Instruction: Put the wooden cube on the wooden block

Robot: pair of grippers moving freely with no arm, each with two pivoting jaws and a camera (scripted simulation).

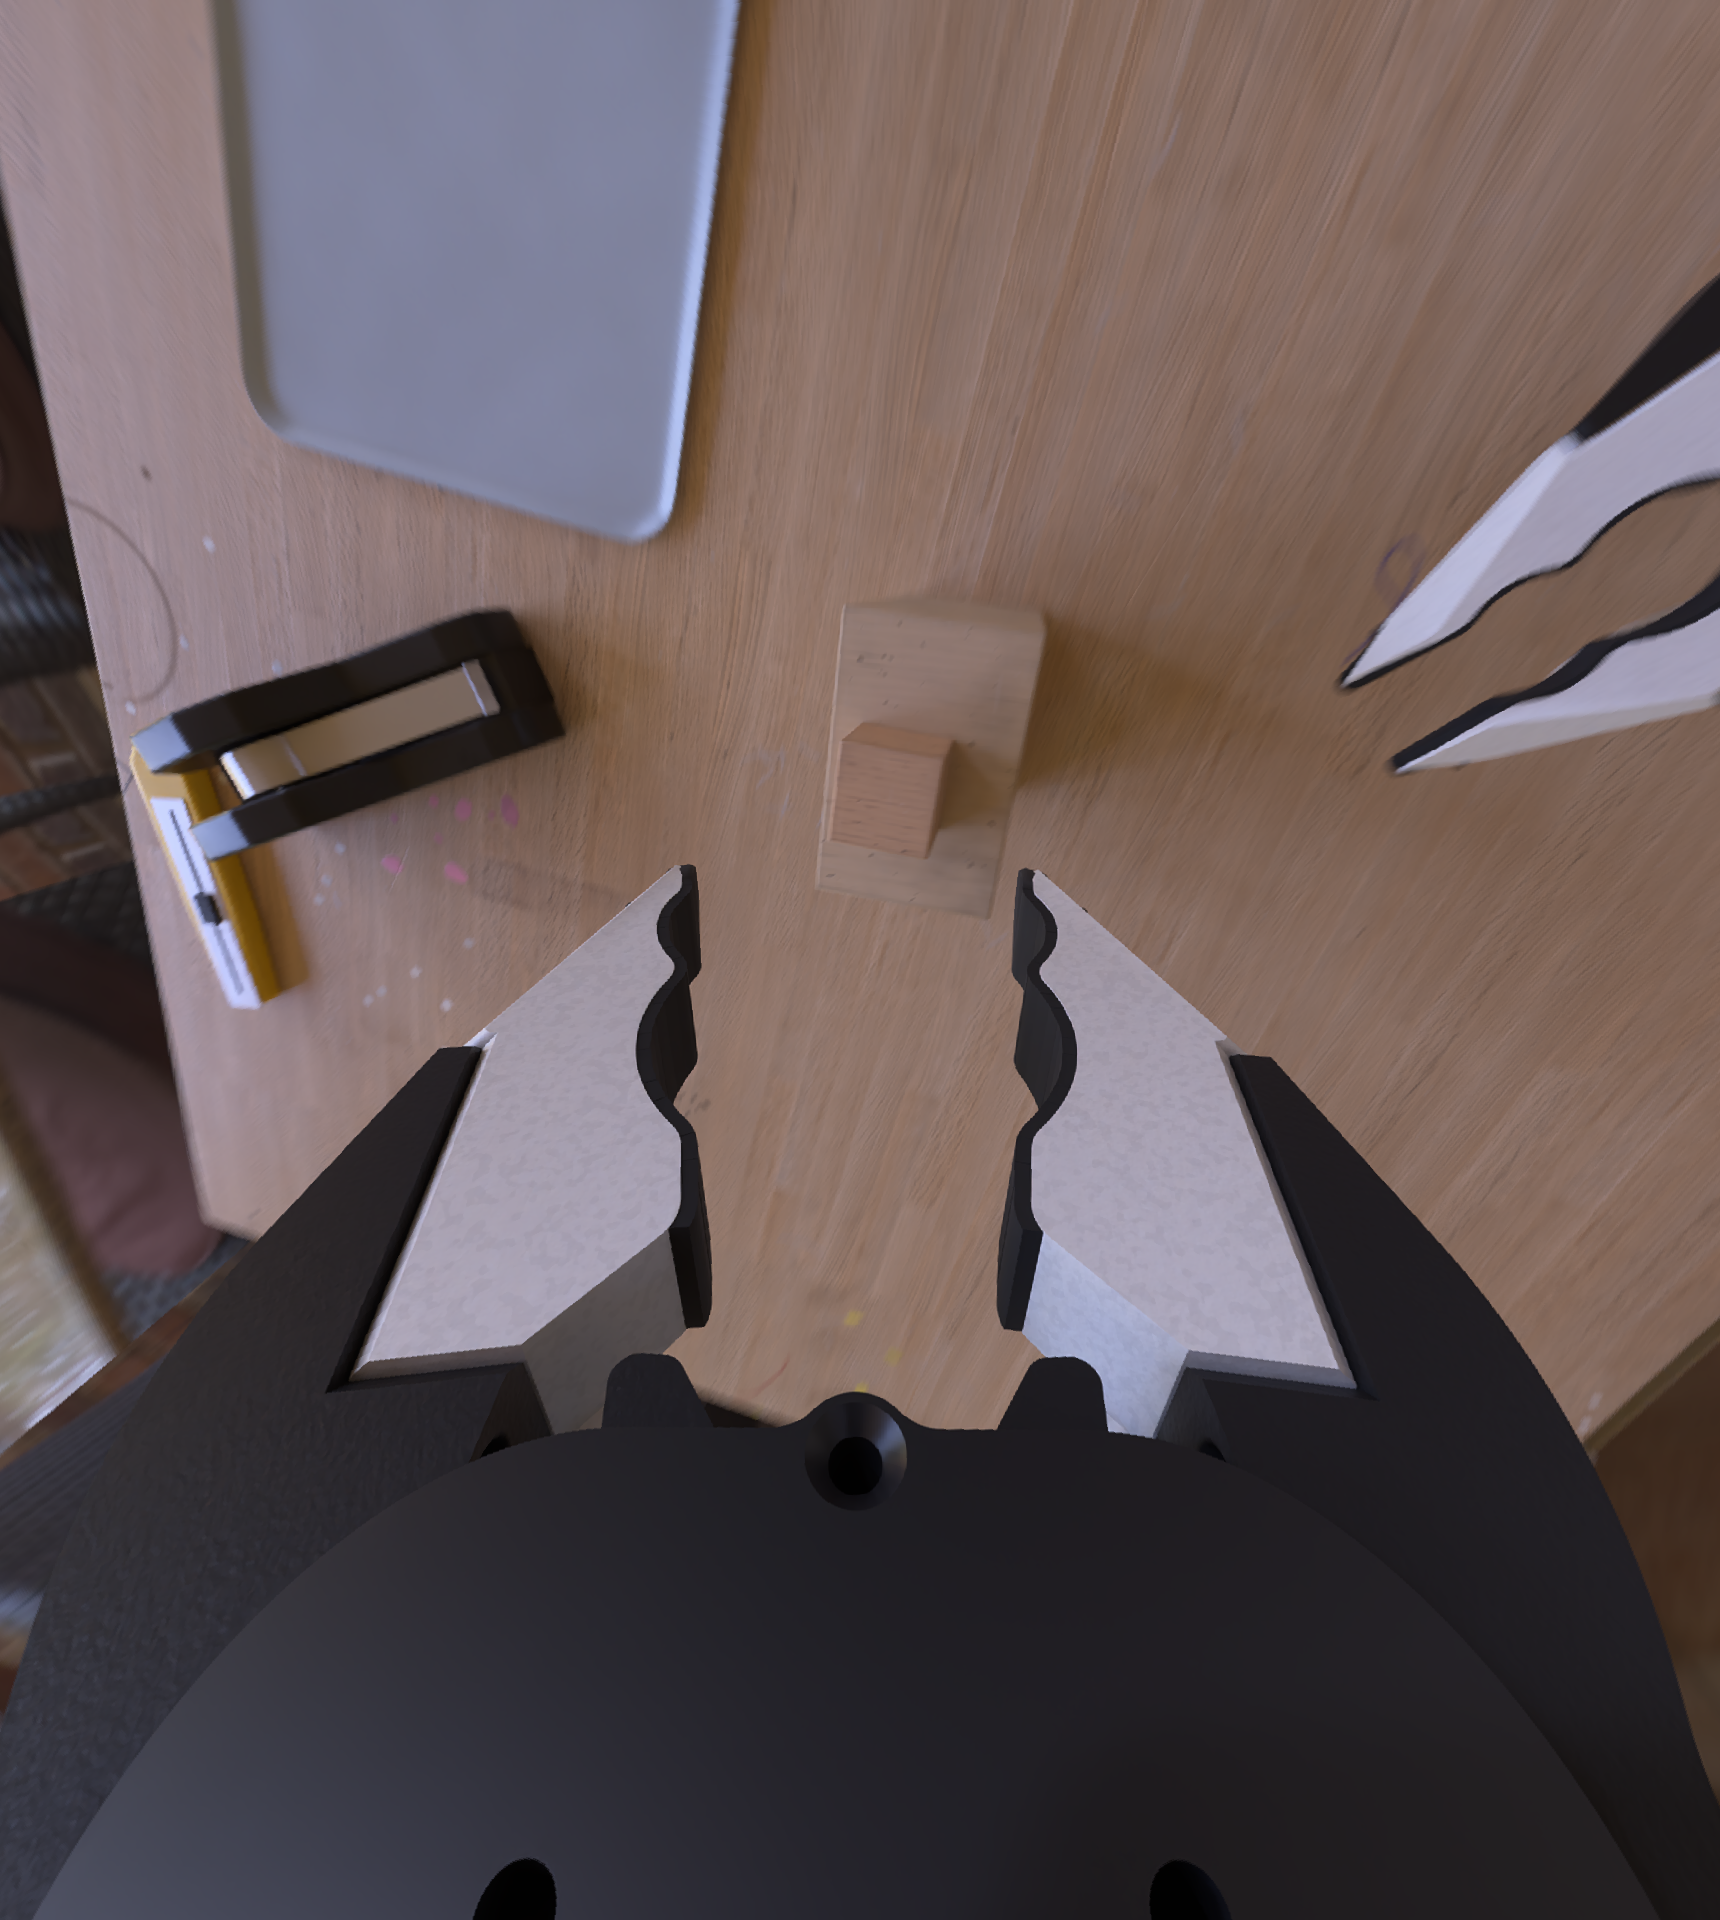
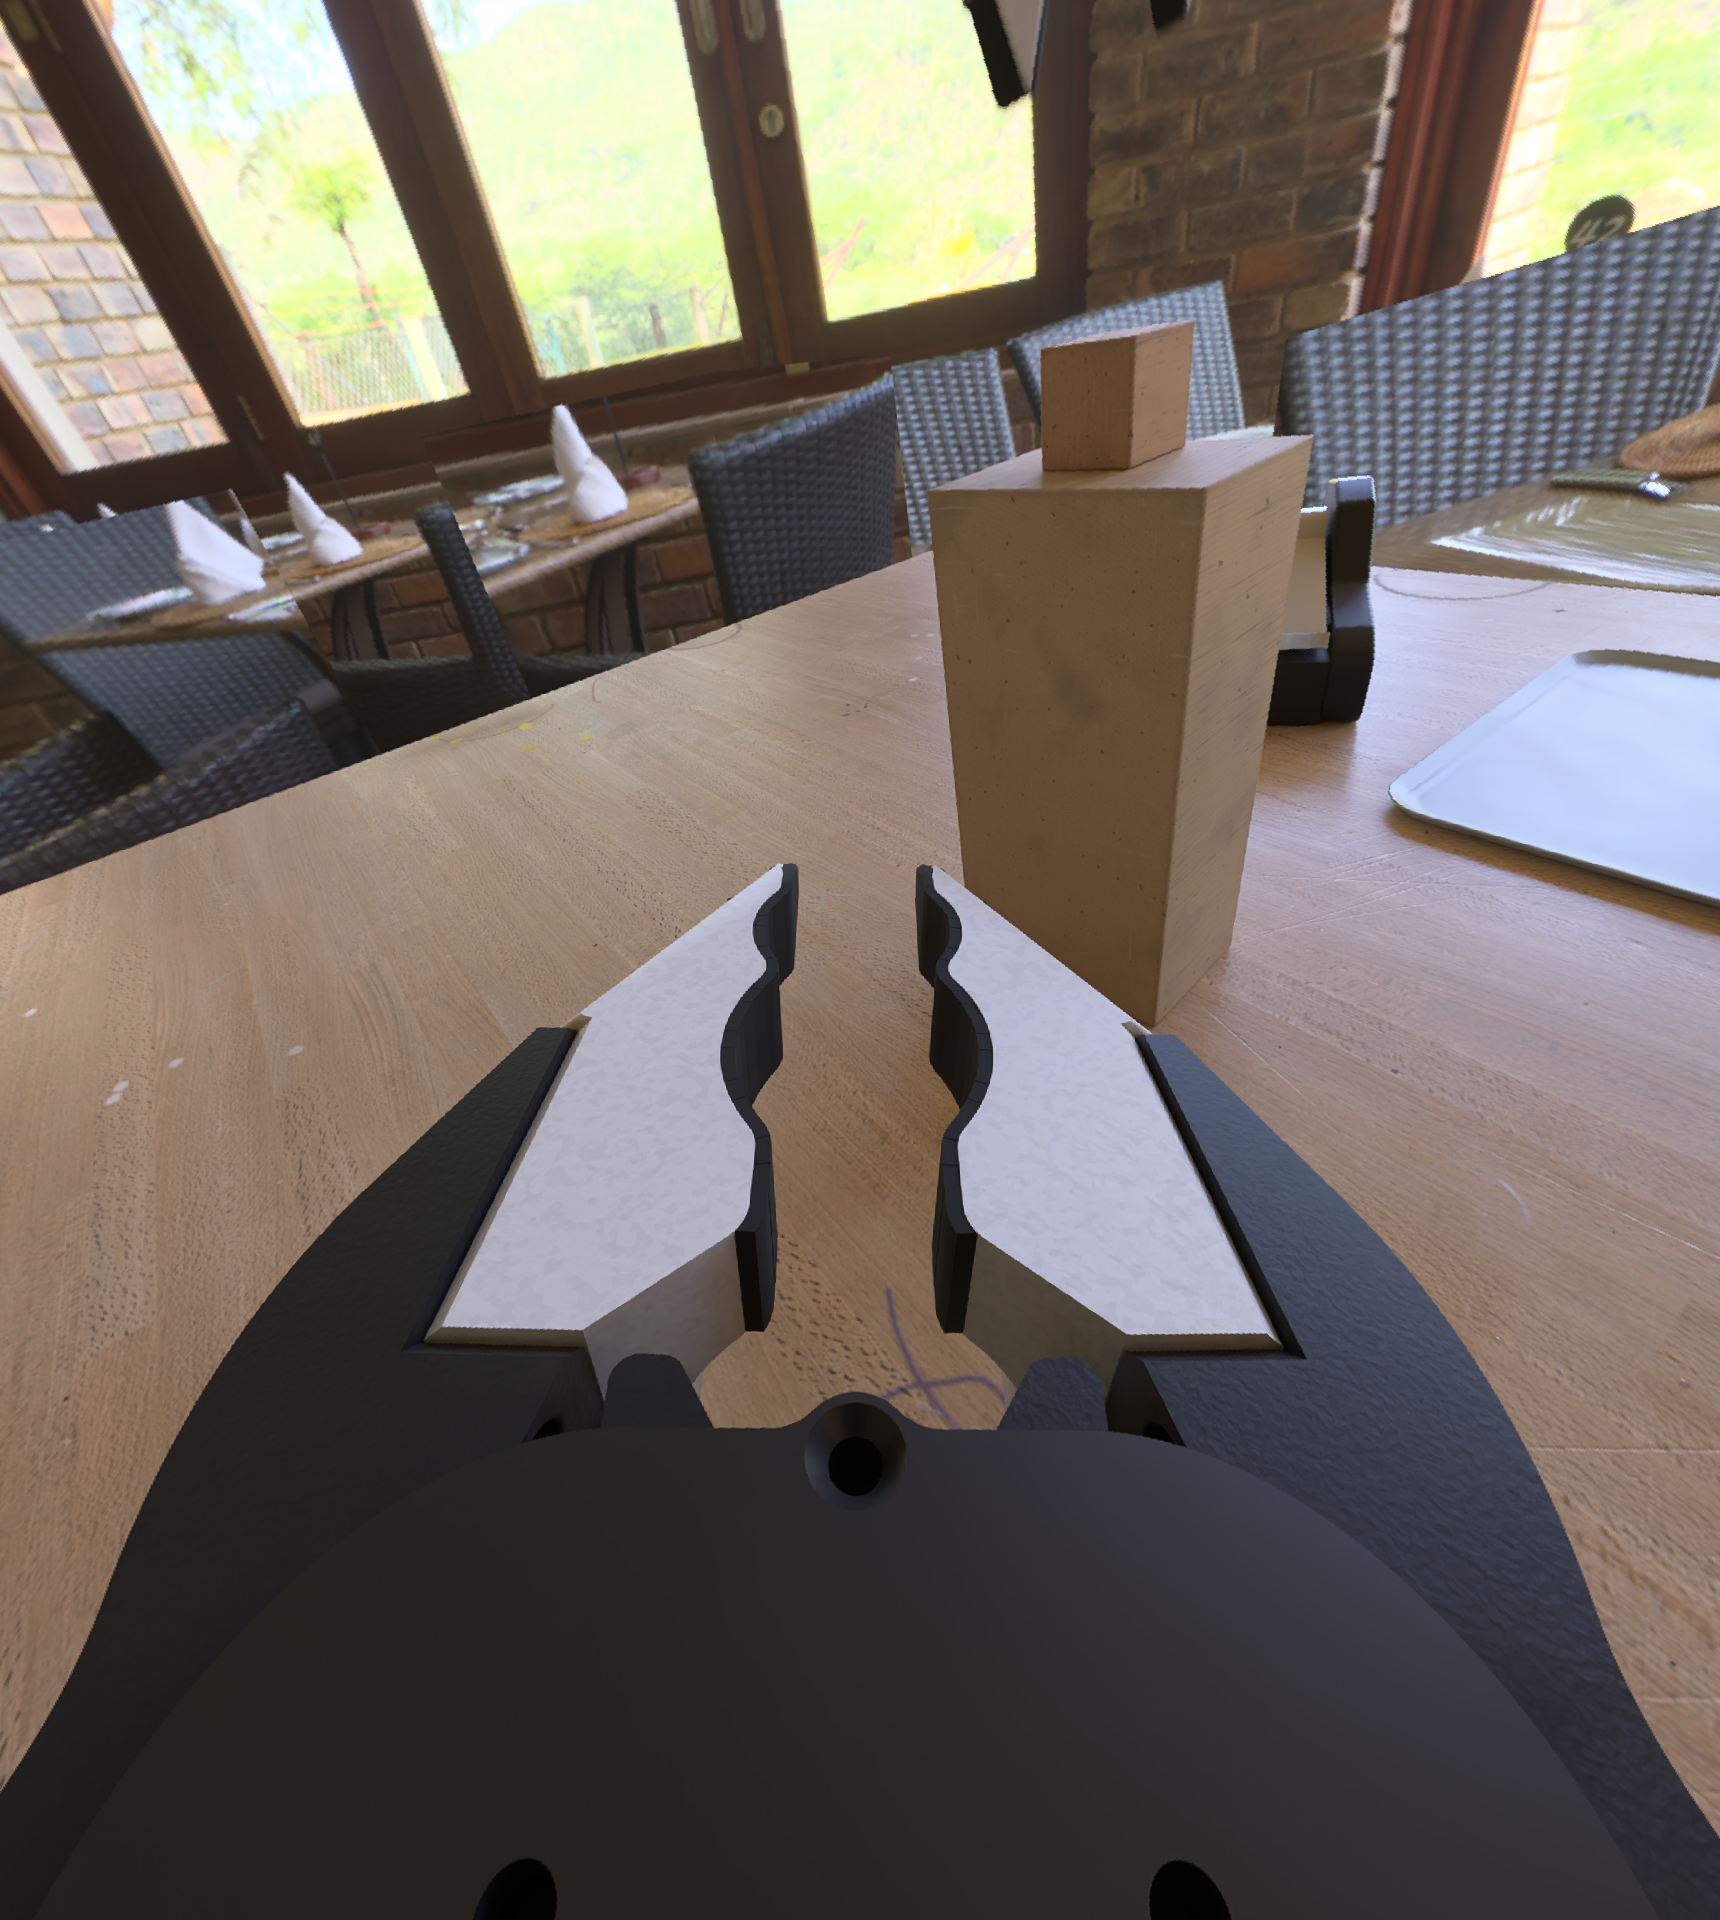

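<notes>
Left wrist view, looking steeply down. The left gripper [image 1: 856, 883] hangs above the table [image 1: 1251, 312], jaws spread wide, nothing between them. Below and just ahead sits the wooden block [image 1: 981, 665], seen end-on, its pale top face a rectangle. The wooden cube [image 1: 887, 795] rests on that top face, set toward the nearer end, not centred, edges roughly square with the block's edges. The right gripper [image 1: 1375, 717] shows at the right edge, well apart from the block, its fingers only a narrow gap apart and empty. Off to the left lie a grey tray [image 1: 482, 239] and a black-and-yellow stapler [image 1: 336, 727].

Right wrist view, low and nearly level with the table [image 2: 316, 1039]. The right gripper [image 2: 856, 883] is loosened partway, holding nothing, tips just beside the block's base. The wooden block [image 2: 1095, 727] stands upright, long axis vertical, bottom end on the table. The wooden cube [image 2: 1116, 395] sits flat on its top, touching it, not tilted, and near one side of the face. The tray [image 2: 1645, 769] lies to the right.

Judgement: placement looks done, since neither gripper touches the cube. Nothing appears left except backing clear. The off-centre seat looks stable, though the margin on the near side is slim.
</notes>
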